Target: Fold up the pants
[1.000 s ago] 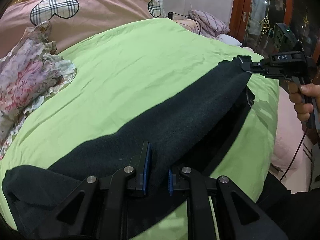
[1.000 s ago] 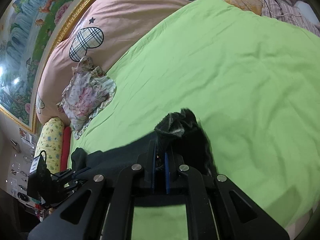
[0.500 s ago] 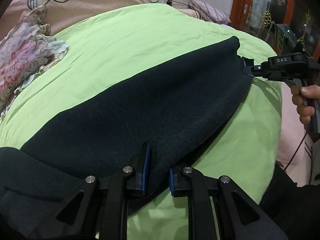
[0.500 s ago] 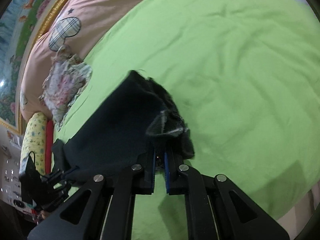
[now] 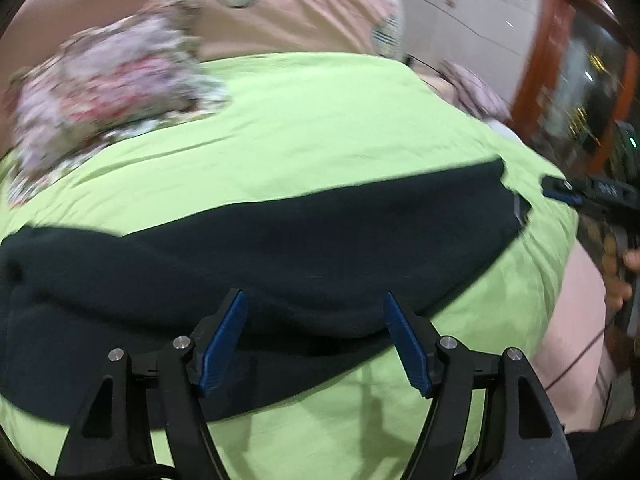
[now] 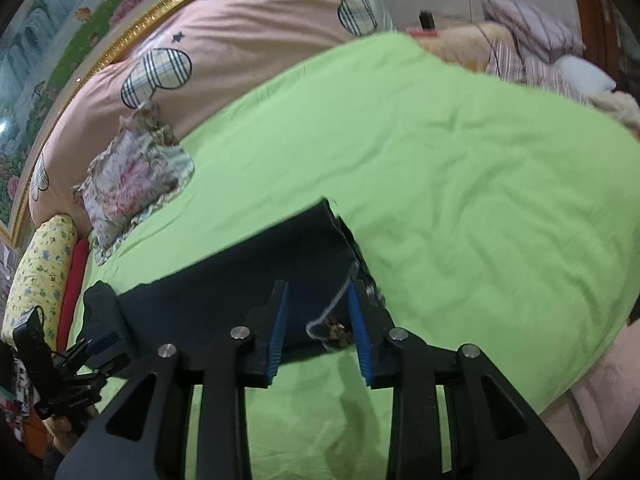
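Black pants (image 5: 304,240) lie stretched in a long band across the green sheet (image 5: 320,128). My left gripper (image 5: 314,314) hovers at the band's near edge. Its jaws are opening wide, the blue pads (image 5: 224,336) clear of the cloth beneath them. In the right wrist view the pants (image 6: 248,276) end in a hem with a loose white thread (image 6: 326,318). My right gripper (image 6: 316,300) is opening there, the hem lying between its pads untouched. Each gripper shows in the other's view: the right gripper (image 5: 560,194) beyond the hem, the left gripper (image 6: 100,350) at the far end.
A floral pillow (image 6: 132,184) and a pink quilt with plaid hearts (image 6: 240,40) lie at the head of the bed. A yellow bolster (image 6: 40,276) is beside them. Striped bedding (image 6: 528,40) sits at the far side. The sheet's edge drops off at the right (image 6: 580,380).
Both grippers have let go of the pants and their jaws have spread. The cloth, held up and taut before, now rests flat on the sheet, and both grippers have drawn back a little.
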Demonstrator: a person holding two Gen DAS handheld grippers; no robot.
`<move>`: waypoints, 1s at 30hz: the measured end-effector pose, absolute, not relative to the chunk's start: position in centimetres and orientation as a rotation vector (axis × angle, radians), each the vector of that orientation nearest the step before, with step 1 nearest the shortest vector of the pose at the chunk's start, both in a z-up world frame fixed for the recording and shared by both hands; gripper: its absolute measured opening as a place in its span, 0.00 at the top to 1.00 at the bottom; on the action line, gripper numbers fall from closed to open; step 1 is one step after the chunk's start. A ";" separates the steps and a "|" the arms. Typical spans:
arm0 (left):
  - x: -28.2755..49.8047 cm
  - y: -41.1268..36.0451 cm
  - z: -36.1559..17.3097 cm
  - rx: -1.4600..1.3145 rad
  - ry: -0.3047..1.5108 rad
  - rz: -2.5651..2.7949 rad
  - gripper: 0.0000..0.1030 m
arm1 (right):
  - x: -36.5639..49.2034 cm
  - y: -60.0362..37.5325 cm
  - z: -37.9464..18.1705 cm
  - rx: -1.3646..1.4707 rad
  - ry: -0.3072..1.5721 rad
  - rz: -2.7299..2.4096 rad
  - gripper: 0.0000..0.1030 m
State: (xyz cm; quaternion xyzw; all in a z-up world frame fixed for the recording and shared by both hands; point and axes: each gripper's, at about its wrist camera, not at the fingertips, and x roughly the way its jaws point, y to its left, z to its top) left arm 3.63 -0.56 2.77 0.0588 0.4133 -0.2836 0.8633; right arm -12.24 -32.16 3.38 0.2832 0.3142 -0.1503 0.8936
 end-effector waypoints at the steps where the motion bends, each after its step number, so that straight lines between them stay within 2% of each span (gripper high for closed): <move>1: 3.9 0.6 3.0 0.092 0.866 -0.567 0.31 | -12.1 -31.7 3.8 0.583 0.641 -0.291 0.69; 9: 6.5 8.7 3.9 -0.056 0.872 -0.395 0.30 | -8.2 -25.9 5.2 0.537 0.656 -0.095 0.69; 21: 12.2 18.7 5.1 -0.170 0.871 -0.184 0.28 | 0.7 -17.3 2.8 0.534 0.805 0.236 0.69; 30: 21.1 22.8 5.6 -0.076 0.946 -0.197 0.26 | 7.7 -12.5 1.5 0.495 0.920 0.406 0.69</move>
